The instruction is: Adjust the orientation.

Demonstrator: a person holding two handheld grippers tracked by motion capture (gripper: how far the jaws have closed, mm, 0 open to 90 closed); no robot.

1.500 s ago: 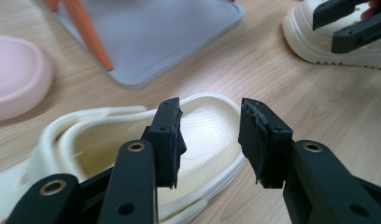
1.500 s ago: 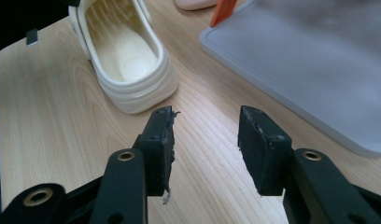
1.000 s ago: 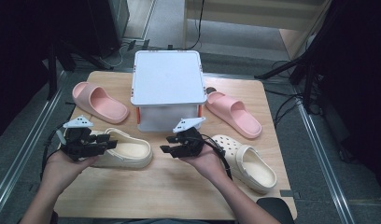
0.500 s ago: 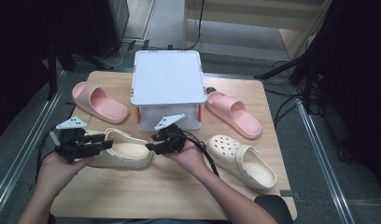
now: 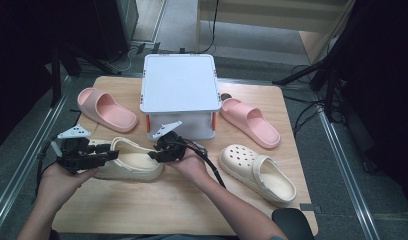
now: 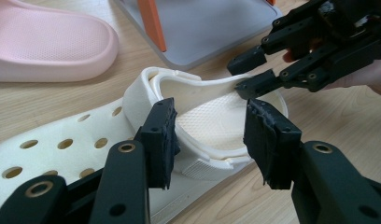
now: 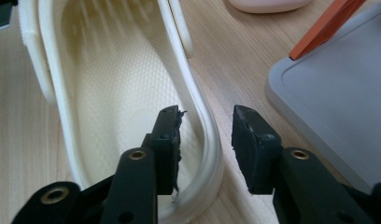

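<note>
Cream clog flat on the wooden surface, just in front of the grey box, with a second cream clog off to one side. Left tongs open wide around the strap end, one pad on each side, not squeezing it. Right tongs half open and just been closing, heel rim between the pads, one pad inside the clog and one outside, not pinching yet.
</note>
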